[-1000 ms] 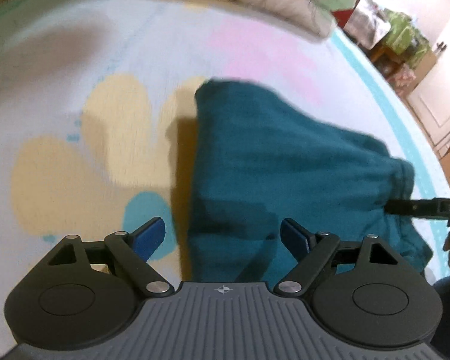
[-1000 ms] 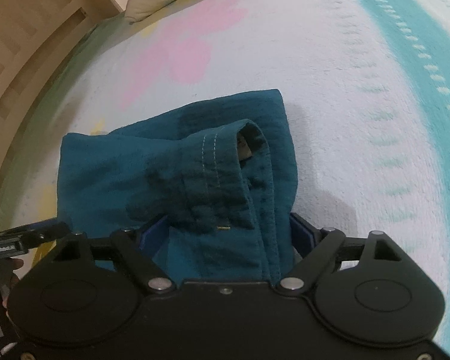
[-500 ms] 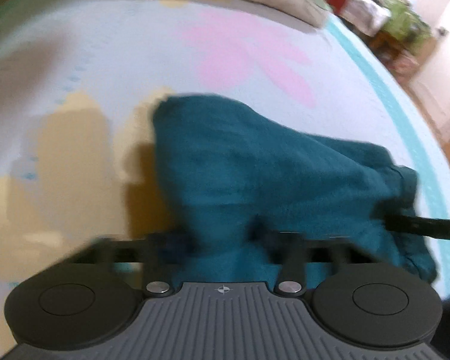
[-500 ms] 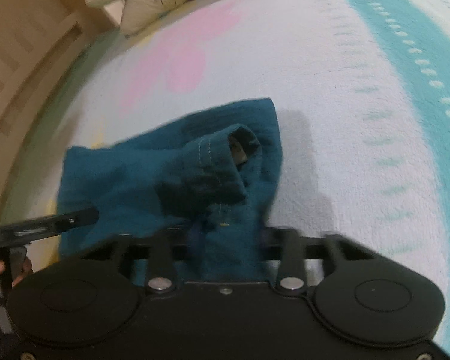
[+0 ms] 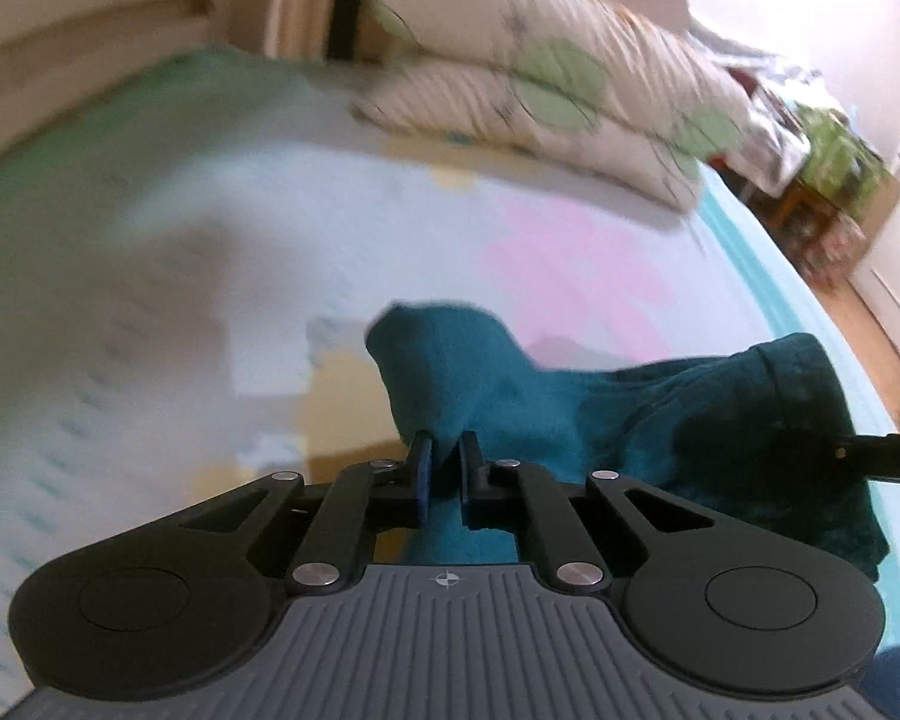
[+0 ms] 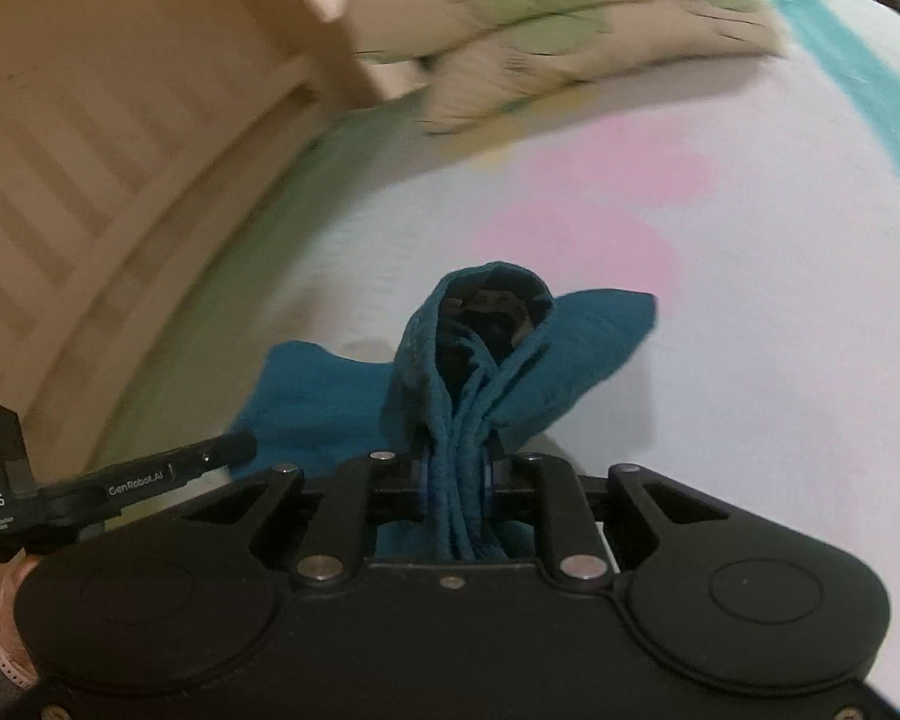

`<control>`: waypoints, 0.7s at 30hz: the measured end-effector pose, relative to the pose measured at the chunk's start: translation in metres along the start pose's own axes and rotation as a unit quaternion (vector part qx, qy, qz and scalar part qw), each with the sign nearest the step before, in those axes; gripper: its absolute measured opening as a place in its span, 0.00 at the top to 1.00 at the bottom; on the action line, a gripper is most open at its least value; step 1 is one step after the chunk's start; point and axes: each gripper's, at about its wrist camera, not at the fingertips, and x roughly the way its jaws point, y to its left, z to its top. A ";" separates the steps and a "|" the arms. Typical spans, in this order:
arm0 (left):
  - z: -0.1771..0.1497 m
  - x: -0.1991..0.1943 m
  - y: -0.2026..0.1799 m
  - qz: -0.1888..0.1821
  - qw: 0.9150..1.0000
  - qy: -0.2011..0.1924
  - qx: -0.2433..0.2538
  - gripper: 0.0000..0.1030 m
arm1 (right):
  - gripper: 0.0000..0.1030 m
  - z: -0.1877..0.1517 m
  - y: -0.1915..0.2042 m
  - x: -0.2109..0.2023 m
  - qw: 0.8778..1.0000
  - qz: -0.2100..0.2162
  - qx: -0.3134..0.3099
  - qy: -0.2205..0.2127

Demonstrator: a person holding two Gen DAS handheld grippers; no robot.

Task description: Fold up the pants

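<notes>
Both grippers now lifted, clamping one pants point(image 5: 600, 414), two pillows point(image 5: 546, 90)

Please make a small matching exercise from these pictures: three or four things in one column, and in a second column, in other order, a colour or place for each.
Things:
1. pants
2. pillows
3. flower print
4. bed frame

Colour or place:
A. pink, on the bed cover
B. teal, pinched in both grippers
C. pale wood, along the side of the bed
D. cream with green leaves, stacked at the far end of the bed

Pairs: 1-B, 2-D, 3-A, 4-C
</notes>
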 end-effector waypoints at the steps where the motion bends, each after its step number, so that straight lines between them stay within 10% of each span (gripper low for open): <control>1: 0.007 -0.004 0.010 0.008 1.000 -0.011 -0.002 0.95 | 0.76 0.006 0.011 0.011 1.000 0.011 -0.006 0.001; 10: 0.017 -0.005 0.058 0.055 0.998 0.009 -0.029 0.95 | 0.77 0.028 0.008 0.070 0.998 -0.053 -0.018 0.013; 16: -0.005 0.014 0.040 -0.011 0.997 0.062 -0.038 0.93 | 0.77 0.007 -0.061 0.053 0.992 -0.093 0.060 0.053; 21: -0.018 0.043 0.033 -0.062 0.992 0.092 -0.062 0.72 | 0.76 -0.019 -0.083 0.057 0.992 -0.085 0.077 0.052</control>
